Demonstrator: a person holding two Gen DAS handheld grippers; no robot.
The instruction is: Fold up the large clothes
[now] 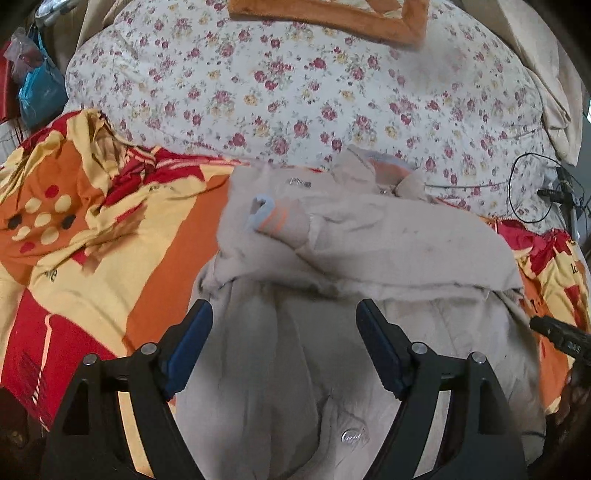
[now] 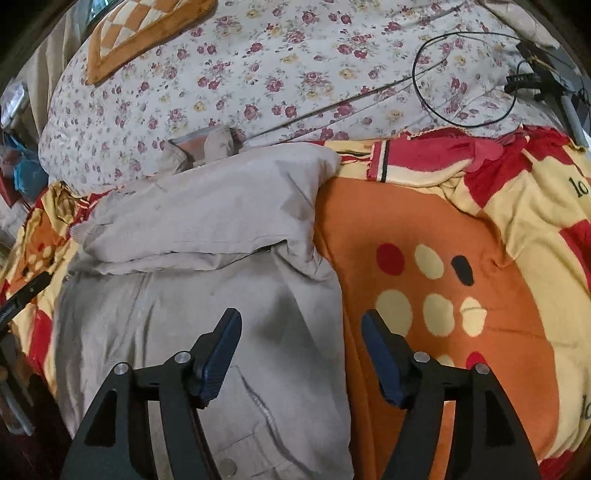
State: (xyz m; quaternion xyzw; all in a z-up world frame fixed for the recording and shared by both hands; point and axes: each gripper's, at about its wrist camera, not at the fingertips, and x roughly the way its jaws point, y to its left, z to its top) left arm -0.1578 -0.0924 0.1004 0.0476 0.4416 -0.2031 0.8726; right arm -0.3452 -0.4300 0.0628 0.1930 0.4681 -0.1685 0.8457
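In the left wrist view the left gripper (image 1: pixel 284 314) hangs open and empty above the beige jacket (image 1: pixel 369 251), part-folded on the bed's orange blanket (image 1: pixel 92 258) for flat support, while the right wrist view shows the right gripper (image 2: pixel 301 325) open and empty over the jacket's right edge, placed, I judge, for the next fold.

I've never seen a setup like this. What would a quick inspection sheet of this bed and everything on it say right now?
Surface: orange, red and cream patterned bedspread, rumpled.
Job's things: large beige cloth garment, partly folded, its upper part doubled over the lower; a sleeve with an orange-striped cuff lies on top.
Clutter: white quilt with red flowers behind the garment; orange checked cushion on it.
Grippers: left gripper open, above the garment, holding nothing; right gripper open, over the garment's edge, holding nothing.
Cables: thin black looped cable on the quilt.
Surroundings: blue plastic bag hanging beside the bed.
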